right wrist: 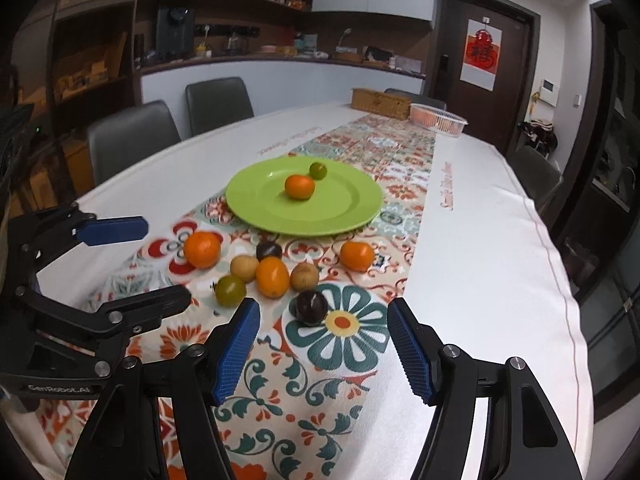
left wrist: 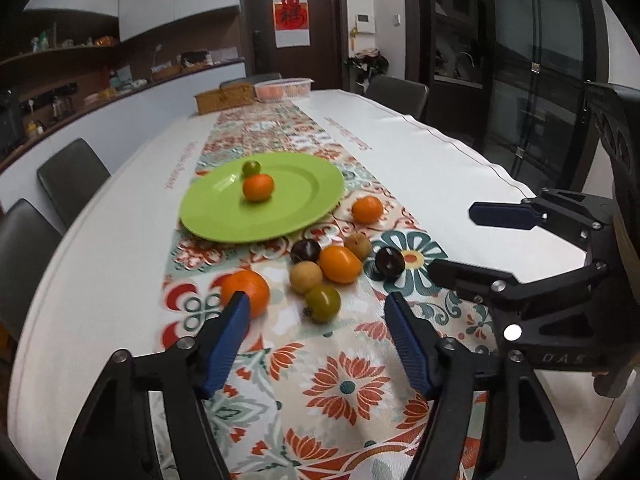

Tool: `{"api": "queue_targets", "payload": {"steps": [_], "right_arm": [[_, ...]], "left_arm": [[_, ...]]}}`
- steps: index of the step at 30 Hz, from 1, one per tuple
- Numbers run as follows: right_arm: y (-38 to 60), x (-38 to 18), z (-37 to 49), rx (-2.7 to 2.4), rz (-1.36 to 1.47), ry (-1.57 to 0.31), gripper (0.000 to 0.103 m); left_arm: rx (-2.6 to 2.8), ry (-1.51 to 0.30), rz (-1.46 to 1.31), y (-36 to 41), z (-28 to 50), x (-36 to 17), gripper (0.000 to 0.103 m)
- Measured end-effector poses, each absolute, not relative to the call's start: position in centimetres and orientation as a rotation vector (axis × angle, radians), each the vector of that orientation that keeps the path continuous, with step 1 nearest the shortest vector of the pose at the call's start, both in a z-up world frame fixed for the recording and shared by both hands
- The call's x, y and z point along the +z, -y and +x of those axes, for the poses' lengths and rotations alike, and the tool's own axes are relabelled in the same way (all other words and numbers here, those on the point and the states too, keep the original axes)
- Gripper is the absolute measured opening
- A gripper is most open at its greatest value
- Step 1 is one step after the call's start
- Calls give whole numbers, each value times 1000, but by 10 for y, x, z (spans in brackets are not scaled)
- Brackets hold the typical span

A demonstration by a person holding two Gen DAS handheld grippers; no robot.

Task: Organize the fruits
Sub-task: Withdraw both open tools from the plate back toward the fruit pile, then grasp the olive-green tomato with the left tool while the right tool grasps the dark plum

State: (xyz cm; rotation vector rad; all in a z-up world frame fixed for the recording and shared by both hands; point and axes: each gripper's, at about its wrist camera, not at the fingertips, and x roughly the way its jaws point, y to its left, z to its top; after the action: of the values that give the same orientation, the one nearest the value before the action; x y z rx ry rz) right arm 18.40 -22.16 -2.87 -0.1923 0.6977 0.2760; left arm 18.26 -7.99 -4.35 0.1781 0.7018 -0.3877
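Note:
A green plate (left wrist: 296, 216) (right wrist: 352, 208) lies on the patterned runner and holds an orange (left wrist: 258, 187) (right wrist: 299, 187) and a small green fruit (left wrist: 251, 167) (right wrist: 318, 170). Several loose fruits lie nearer: oranges (left wrist: 250, 292) (right wrist: 202, 249), dark plums (left wrist: 389, 262) (right wrist: 311, 307), tan fruits (left wrist: 305, 277) (right wrist: 244, 268) and a green fruit (left wrist: 323, 303) (right wrist: 231, 290). My left gripper (left wrist: 318, 312) is open and empty, just short of the green fruit. My right gripper (right wrist: 320, 320) is open and empty, just short of a dark plum.
A wicker box (left wrist: 224, 98) and a clear container of fruit (left wrist: 283, 89) stand at the table's far end. Grey chairs (left wrist: 72, 176) (right wrist: 218, 104) line the left side, another chair (left wrist: 396, 94) is at the far right. The white tablecloth (right wrist: 480, 264) flanks the runner.

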Motion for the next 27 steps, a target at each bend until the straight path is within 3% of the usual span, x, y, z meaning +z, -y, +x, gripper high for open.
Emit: {"api": "queue_targets", "payload": {"steps": [9, 22, 27], "right_arm": [[221, -56, 205, 316, -174, -769, 54], [221, -78, 235, 337, -78, -850, 42], [223, -81, 243, 328, -41, -863, 40]], "left_arm": [[-458, -786, 178, 90, 209, -67, 45], [-460, -867, 134, 87, 230, -81, 44], [-464, -892, 122, 89, 237, -85, 38]]}}
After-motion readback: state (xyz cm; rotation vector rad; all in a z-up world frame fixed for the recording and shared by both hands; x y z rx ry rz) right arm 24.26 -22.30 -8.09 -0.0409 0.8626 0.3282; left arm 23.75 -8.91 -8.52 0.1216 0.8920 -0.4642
